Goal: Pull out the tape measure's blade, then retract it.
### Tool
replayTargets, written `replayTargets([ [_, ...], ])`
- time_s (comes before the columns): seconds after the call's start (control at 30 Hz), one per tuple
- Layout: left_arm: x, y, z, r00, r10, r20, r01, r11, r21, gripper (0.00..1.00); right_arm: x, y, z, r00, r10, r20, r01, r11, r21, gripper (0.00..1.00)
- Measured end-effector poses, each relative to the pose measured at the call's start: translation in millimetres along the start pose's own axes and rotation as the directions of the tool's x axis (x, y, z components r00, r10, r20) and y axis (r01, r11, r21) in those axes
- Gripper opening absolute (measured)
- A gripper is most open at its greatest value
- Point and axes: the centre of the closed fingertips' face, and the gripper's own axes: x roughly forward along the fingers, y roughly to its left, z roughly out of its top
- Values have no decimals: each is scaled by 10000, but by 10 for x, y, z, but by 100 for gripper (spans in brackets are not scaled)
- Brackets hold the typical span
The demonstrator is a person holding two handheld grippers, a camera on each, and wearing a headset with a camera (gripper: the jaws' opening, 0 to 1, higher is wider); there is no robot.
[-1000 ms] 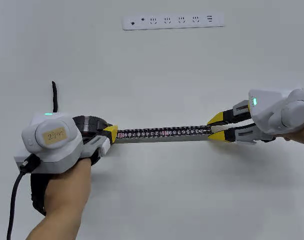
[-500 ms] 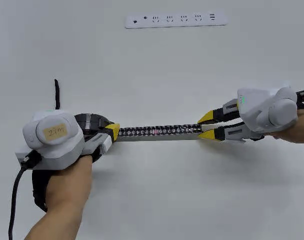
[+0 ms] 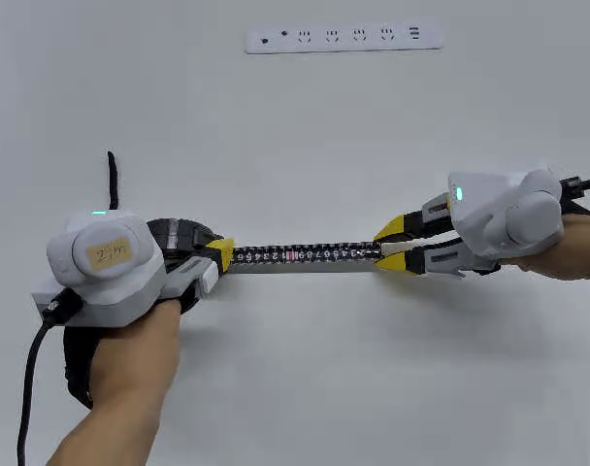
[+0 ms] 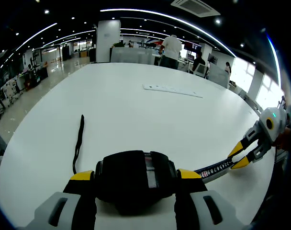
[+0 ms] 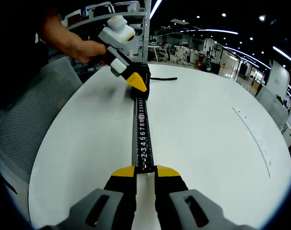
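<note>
A black tape measure case [image 3: 179,238] lies on the white table, and my left gripper [image 3: 206,260] is shut on it; in the left gripper view the case [image 4: 136,187] sits between the yellow-tipped jaws. The numbered blade [image 3: 305,255] runs out to the right, just above the table. My right gripper [image 3: 392,246] is shut on the blade's end. In the right gripper view the blade [image 5: 142,129] runs from my right gripper [image 5: 145,170] straight to the case [image 5: 141,84]. The case's black strap [image 3: 110,180] trails away behind it.
A white power strip [image 3: 344,38] lies at the far side of the table [image 3: 305,369]. A black cable [image 3: 28,379] hangs from the left gripper. Across the room stand desks and people [image 4: 172,48]. A mesh chair [image 5: 30,124] is beside the table.
My right gripper has moved left toward the case with the blade's end in it, so less blade shows between the grippers. The left gripper has stayed put.
</note>
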Motion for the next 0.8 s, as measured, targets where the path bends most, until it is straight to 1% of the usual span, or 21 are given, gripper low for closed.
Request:
replayTargets([
  [0.8,12,-10,-5,10000,-84,-53,84,9999,64,63,152,4,115,9997,118,200,-120,9999,71,13],
])
